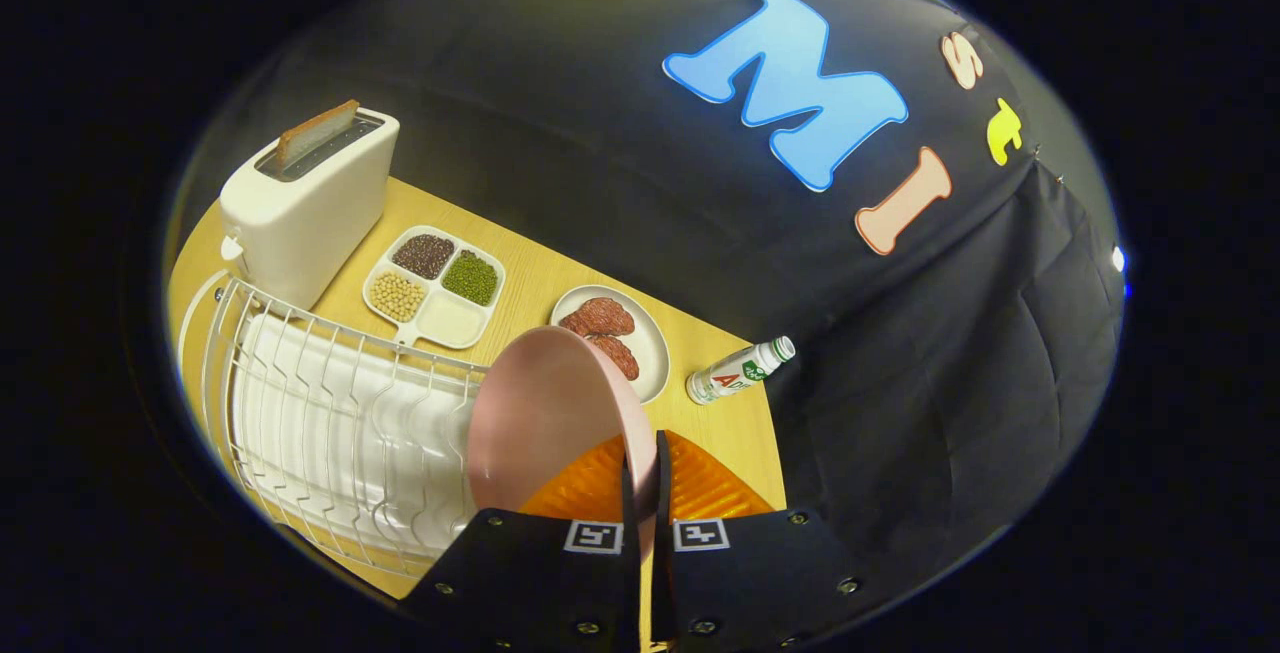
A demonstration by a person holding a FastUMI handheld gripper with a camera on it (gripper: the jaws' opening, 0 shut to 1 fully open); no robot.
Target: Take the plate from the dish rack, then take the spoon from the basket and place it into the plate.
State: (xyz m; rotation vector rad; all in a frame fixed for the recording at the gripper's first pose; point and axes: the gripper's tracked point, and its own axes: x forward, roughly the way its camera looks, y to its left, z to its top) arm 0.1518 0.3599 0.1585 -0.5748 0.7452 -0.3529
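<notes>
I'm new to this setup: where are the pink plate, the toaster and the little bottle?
Pink plate (540,413), gripper view, middle of its underside, rim pinched by the tool.
Toaster (310,213), gripper view, its white side.
Bottle (738,371), gripper view, its label.

The pink plate (545,413) hides the near edge of the white dish of meat (650,338) and one end of the dish rack (330,423). Its own lower rim disappears between the fingers (630,493) of the tool (646,478), which press close on it. The orange basket (700,483) is largely covered by plate and tool, so its contents cannot be seen. The bottle (740,370) label is too small to tell.
</notes>
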